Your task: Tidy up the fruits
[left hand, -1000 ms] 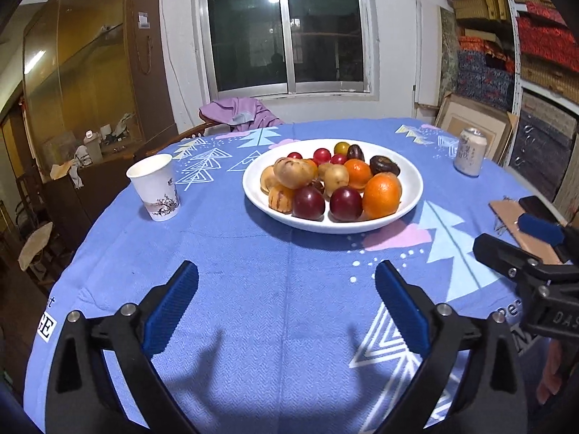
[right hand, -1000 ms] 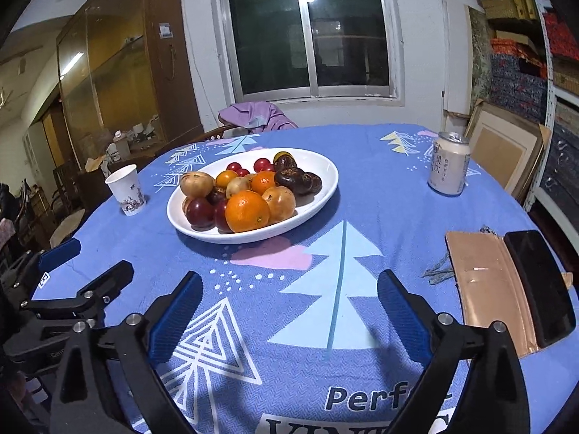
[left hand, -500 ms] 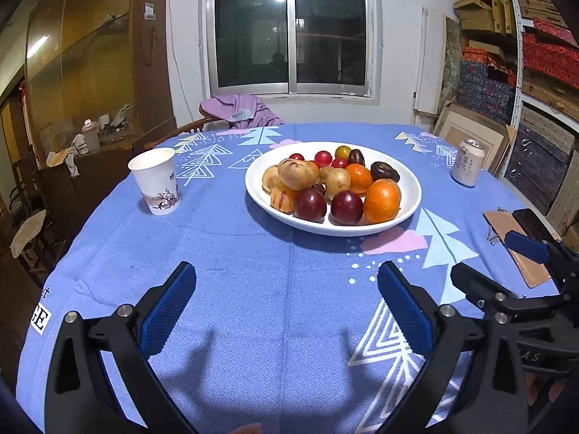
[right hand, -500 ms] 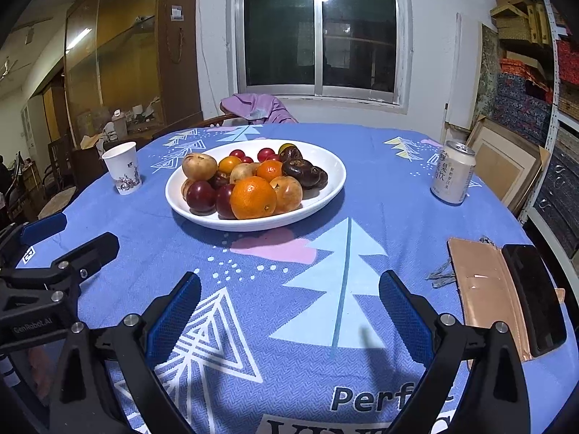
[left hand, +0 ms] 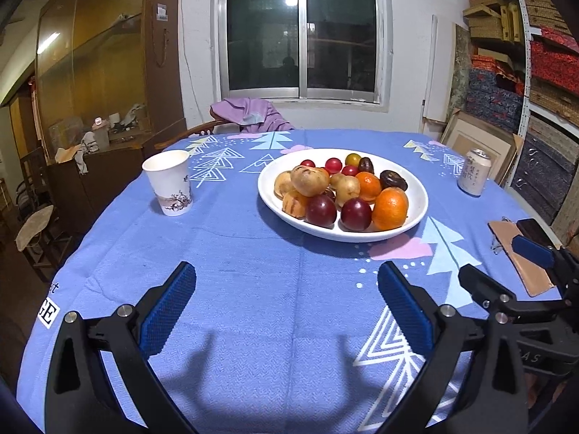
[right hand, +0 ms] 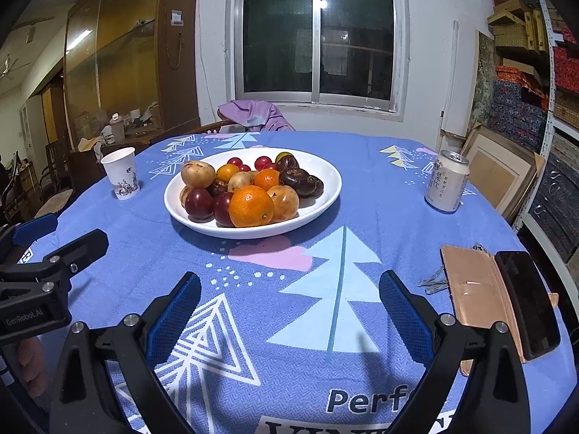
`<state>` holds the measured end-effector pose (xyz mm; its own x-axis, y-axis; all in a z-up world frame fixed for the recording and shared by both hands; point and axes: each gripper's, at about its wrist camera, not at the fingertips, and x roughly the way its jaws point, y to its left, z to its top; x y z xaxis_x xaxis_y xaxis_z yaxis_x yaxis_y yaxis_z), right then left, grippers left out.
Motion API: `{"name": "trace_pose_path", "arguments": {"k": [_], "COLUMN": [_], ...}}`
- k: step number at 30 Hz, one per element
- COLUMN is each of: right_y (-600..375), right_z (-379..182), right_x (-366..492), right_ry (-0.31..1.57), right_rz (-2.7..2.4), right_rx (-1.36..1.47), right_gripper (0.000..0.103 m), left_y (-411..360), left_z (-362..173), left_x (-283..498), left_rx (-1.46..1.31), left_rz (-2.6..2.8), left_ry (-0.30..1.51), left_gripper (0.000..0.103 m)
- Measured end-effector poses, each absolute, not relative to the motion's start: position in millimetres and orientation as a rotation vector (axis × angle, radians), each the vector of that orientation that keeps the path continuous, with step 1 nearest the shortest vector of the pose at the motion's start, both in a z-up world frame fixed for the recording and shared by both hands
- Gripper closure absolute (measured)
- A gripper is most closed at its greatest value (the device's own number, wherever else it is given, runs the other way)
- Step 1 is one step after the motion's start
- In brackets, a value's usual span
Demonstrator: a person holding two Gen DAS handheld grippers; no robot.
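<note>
A paper cup stands left on the blue tablecloth; right of it, every fruit sits heaped in a white bowl. The left gripper and right gripper hover near, jaws wide, holding nothing, fit for reaching or withdrawing.

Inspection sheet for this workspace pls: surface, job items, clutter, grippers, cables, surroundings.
Surface: round table under a blue tablecloth with tree prints, lying flat.
Job's things: white plate mid-table, heaped with fruit: a big orange, dark red plums, small red ones at the back.
Clutter: paper cup left of the plate; drink can to its right, upright; phone in an open case near the right edge.
Grippers: left gripper and right gripper both open, empty, over the near cloth, short of the plate.
Cables: nothing seen.
Surroundings: dark window, chair with purple cloth, wooden cabinet, stacked shelves.
</note>
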<state>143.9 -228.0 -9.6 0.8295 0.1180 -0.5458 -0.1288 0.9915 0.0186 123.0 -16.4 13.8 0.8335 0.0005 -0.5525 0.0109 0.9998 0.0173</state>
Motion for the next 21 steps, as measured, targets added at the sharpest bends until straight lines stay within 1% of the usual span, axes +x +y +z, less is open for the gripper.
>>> {"name": "trace_pose_path", "arguments": {"k": [21], "right_y": [-231.2], "right_z": [-6.4], "right_x": [142.2], "right_ry": [0.569], "right_rz": [0.129], "right_rx": [-0.004], "right_gripper": [0.003], "left_y": [-23.0], "left_z": [13.5], "left_x": [116.7], "left_rx": [0.067], "left_rz": [-0.005], "left_ry": [0.549], "left_gripper": [0.004]}}
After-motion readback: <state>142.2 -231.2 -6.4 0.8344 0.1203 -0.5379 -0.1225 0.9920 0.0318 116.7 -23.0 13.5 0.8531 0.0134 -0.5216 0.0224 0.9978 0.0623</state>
